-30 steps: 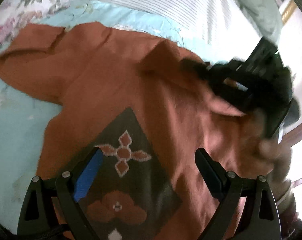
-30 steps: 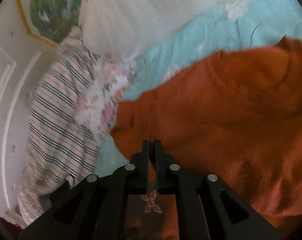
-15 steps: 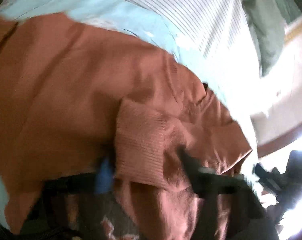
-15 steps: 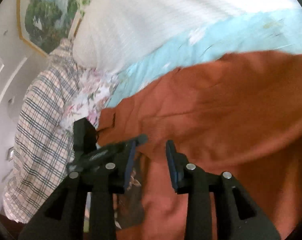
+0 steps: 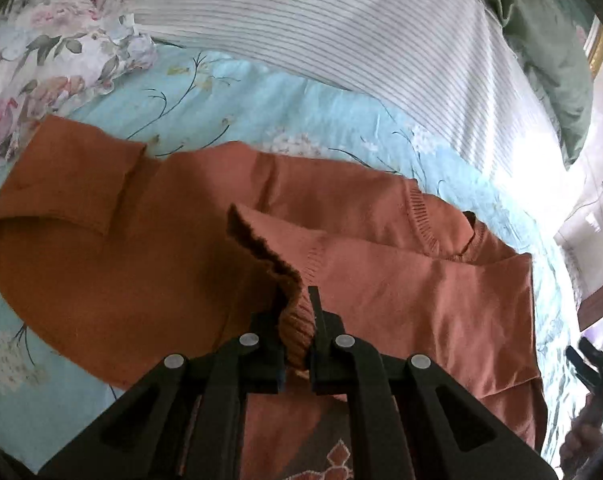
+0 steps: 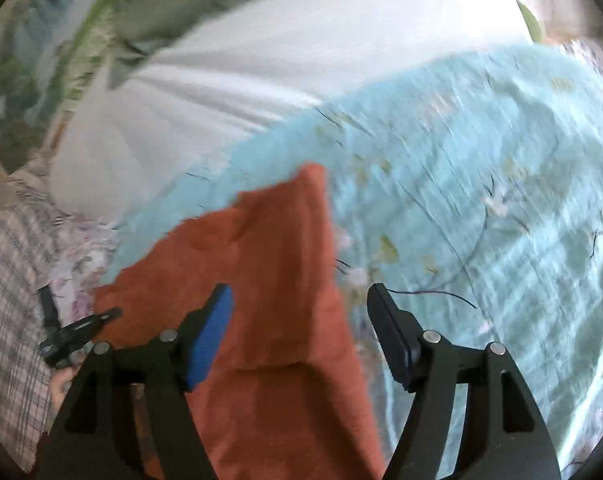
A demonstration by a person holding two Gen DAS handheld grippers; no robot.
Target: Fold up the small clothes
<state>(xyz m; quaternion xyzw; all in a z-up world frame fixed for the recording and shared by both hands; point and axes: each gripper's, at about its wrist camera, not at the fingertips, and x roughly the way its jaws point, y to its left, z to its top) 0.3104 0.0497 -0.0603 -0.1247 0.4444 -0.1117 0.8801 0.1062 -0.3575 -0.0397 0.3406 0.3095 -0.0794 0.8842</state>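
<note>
A rust-orange knitted sweater (image 5: 401, 292) lies spread on the light blue floral bedsheet (image 5: 229, 100). One sleeve (image 5: 73, 196) lies out to the left; its dark patterned panel (image 5: 333, 460) shows at the bottom. My left gripper (image 5: 297, 320) is shut on the ribbed edge of a folded-over sleeve cuff (image 5: 297, 320). In the right wrist view my right gripper (image 6: 301, 300) is open and empty above an edge of the sweater (image 6: 277, 280). The left gripper also shows at the left of that view (image 6: 77, 328).
A white striped pillow (image 5: 341, 24) and a green cloth (image 5: 549, 52) lie at the back. A floral pillow (image 5: 41, 52) sits at the left. A plaid cloth (image 6: 9, 280) lies at the left in the right wrist view. Bare sheet (image 6: 501, 200) lies to the right.
My left gripper went from open over the patterned panel to shut on the ribbed cuff. My right gripper let go of the sweater, opened wide and swung right.
</note>
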